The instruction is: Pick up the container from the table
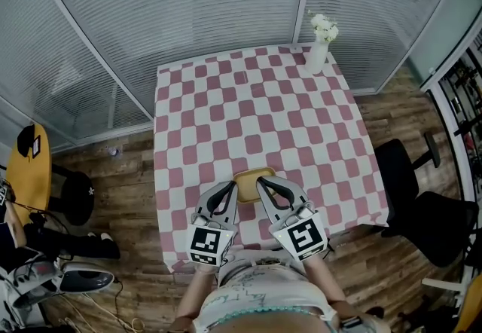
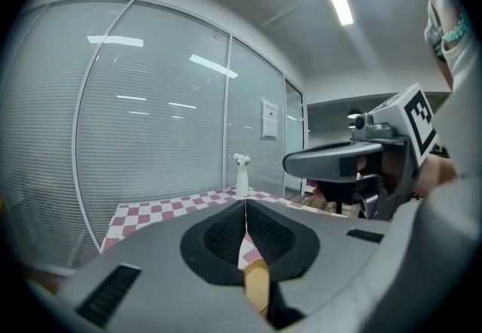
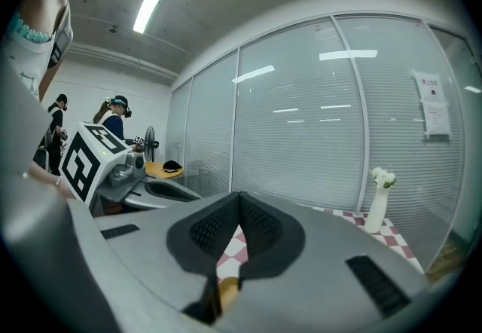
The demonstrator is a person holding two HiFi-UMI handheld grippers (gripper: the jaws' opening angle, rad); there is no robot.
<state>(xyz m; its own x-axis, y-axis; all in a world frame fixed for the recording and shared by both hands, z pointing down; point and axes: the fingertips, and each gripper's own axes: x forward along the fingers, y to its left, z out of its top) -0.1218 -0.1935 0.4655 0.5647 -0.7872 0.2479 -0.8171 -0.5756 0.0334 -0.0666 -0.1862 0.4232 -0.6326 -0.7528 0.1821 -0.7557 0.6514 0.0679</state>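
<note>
The container (image 1: 254, 174) is a shallow tan tray lying on the pink-and-white checked table (image 1: 226, 105), close to its near edge. My left gripper (image 1: 231, 186) is at the tray's near left corner and my right gripper (image 1: 261, 182) at its near right corner. Both point away from me, only slightly downward. In the left gripper view the left gripper (image 2: 245, 205) is shut, tips together, and a strip of the container (image 2: 256, 285) shows through the gap lower down. The right gripper (image 3: 239, 196) is shut too, with the container (image 3: 226, 288) seen beneath it. Neither gripper holds anything.
A white vase of flowers (image 1: 317, 53) stands at the table's far right corner. Glass walls with blinds run behind the table. A black office chair (image 1: 422, 200) sits to the right. At the left are a yellow round table (image 1: 34, 169) and bags on the wooden floor.
</note>
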